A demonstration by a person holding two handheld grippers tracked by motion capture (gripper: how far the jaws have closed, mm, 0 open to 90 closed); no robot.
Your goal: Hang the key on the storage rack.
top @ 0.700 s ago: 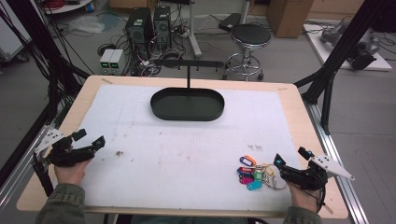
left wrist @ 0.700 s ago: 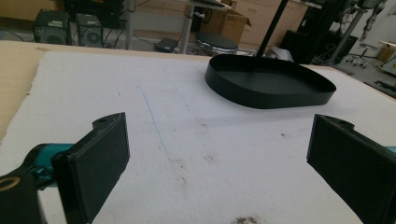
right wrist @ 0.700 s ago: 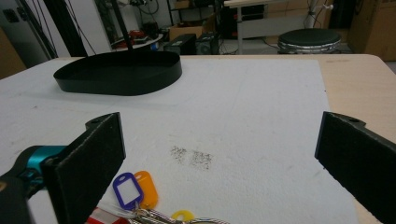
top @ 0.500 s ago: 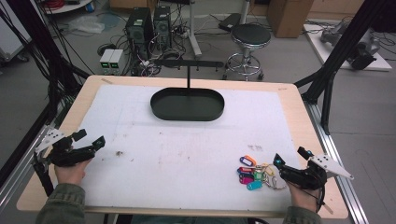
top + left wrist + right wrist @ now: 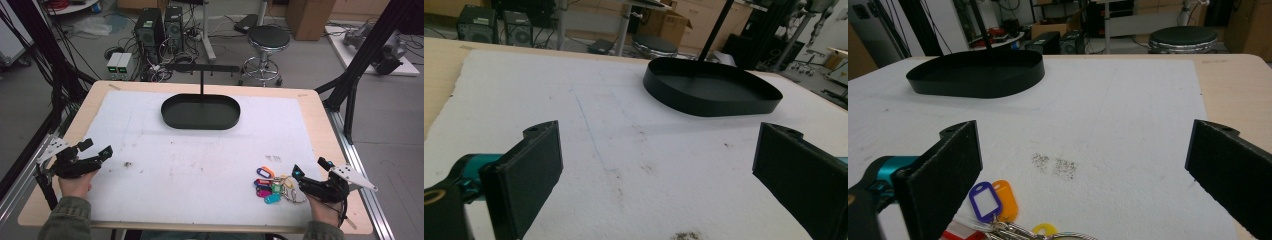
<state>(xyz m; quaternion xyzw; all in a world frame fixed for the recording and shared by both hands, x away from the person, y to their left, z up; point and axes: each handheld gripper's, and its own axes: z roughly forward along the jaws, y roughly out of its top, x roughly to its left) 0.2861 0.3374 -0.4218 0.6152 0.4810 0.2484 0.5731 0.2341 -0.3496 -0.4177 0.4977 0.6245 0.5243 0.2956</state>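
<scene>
Key tags lie just beside right gripper.

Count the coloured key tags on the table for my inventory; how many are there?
About 6 visible, all bunched at the near right edge beside the right gripper: blue tag, orange tag, red, magenta, cyan tag, and a yellow one. Overlaps may hide more.

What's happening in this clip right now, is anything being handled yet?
Not yet. A person holds a gripper in each hand at the near edge of the table. The left gripper is open over bare white mat. The right gripper is open too, just right of a bunch of coloured key tags lying on the mat, not touching them. A black oval tray with an upright stand sits empty at the far side.
</scene>
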